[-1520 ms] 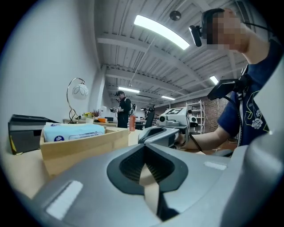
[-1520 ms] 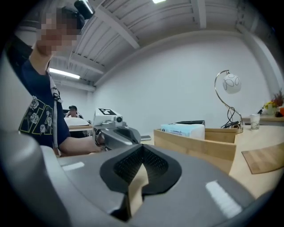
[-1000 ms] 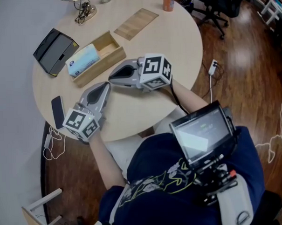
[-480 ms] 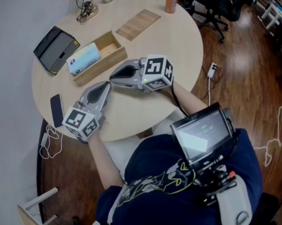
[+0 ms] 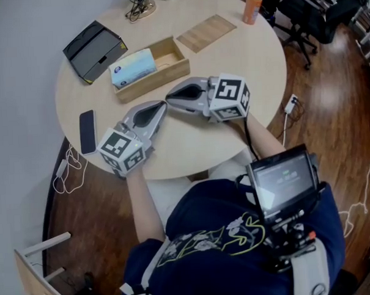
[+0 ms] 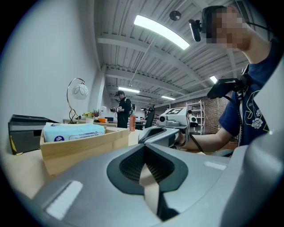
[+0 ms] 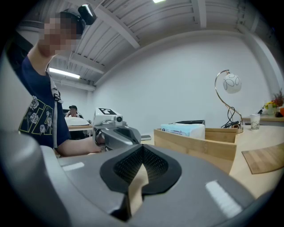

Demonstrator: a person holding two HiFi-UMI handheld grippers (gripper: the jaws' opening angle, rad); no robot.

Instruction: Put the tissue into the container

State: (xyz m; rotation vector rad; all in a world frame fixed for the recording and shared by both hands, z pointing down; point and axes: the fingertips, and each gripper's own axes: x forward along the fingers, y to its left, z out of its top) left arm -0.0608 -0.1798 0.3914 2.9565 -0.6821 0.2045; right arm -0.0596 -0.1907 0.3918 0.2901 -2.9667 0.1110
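Note:
The tissue pack (image 5: 133, 66), light blue and white, lies in the left end of an open wooden box (image 5: 169, 69) on the round table. My left gripper (image 5: 163, 106) rests on the table just in front of the box, shut with nothing between its jaws. My right gripper (image 5: 169, 101) lies beside it, tip to tip, also shut and empty. In the left gripper view the tissue pack (image 6: 66, 131) sticks up above the box wall (image 6: 88, 144), with the right gripper (image 6: 165, 133) to the right of it. The right gripper view shows the pack (image 7: 183, 130) in the box (image 7: 199, 146) and the left gripper (image 7: 116, 134).
A black device (image 5: 95, 49) stands left of the box and a dark phone (image 5: 87, 123) lies near the table's left edge. A flat wooden lid (image 5: 206, 31) and an orange can (image 5: 251, 7) are at the back right. Lamp cables (image 5: 141, 2) sit at the far edge.
Only the head view has shifted, so the table shows further right. Both grippers stay shut in the same spot in front of the box.

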